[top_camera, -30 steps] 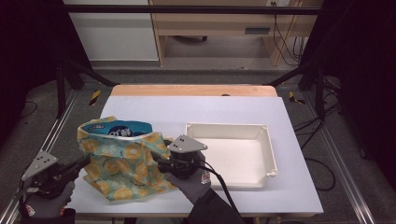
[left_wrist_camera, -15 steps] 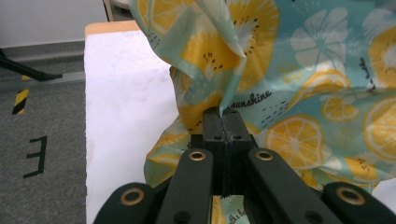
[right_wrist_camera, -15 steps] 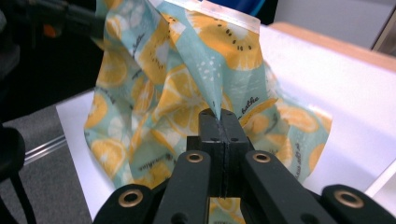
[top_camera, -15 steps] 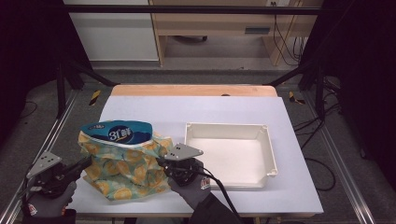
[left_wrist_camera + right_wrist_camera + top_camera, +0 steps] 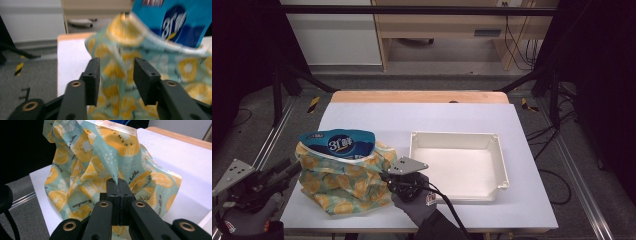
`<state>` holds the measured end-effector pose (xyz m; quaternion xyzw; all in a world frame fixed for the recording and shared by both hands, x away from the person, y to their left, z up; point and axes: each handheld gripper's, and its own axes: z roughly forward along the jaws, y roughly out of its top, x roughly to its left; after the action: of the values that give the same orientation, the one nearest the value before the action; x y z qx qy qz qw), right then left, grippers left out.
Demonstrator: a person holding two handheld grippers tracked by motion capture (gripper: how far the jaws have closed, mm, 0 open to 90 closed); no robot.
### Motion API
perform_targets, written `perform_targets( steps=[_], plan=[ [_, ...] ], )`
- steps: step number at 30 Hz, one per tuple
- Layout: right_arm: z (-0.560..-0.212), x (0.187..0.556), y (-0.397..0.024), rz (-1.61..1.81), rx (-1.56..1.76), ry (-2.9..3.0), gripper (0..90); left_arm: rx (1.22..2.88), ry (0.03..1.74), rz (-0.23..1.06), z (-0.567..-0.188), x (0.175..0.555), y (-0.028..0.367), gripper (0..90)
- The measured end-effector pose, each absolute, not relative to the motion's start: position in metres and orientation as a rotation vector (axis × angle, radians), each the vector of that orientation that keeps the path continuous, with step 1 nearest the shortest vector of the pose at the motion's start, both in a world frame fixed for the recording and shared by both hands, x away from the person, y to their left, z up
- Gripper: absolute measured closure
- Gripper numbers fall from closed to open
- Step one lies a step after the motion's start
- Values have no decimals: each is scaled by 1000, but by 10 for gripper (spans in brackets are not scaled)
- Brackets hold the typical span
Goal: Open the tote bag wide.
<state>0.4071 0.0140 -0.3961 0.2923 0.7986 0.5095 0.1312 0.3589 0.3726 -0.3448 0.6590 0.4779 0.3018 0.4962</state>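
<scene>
Getting a blue snack pack (image 5: pixel 338 142) out of a citrus-print cloth bag (image 5: pixel 343 181) looks like the job here, and it's roughly mid-way: the pack is seen poking out of the bag's mouth, its long axis lying crosswise, parallel to the near wall of the white tray (image 5: pixel 498 159) just beside the bag. The bag is pinned by the right gripper (image 5: pixel 117 185), jaws clamped tight on a fold of fabric on the tray side. The left gripper (image 5: pixel 116 75), on the bag's far side from the tray, has just been opening; cloth sits between its jaws but isn't pressed. Next, the pack probably needs to be grabbed and carried into the tray.
</scene>
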Motion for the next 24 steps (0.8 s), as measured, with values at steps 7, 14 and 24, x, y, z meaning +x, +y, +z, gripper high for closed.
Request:
perform_targets(
  steps=[7,14,24],
  plan=[
    [-395,407,14,1481,845,2313,899,1641,1135,704,-343,383,366,496],
    [-394,408,12,1503,855,2289,900,1701,1166,691,-348,383,364,888],
    [-400,405,17,1499,865,2286,900,1723,1204,683,-369,373,369,900]
  ],
)
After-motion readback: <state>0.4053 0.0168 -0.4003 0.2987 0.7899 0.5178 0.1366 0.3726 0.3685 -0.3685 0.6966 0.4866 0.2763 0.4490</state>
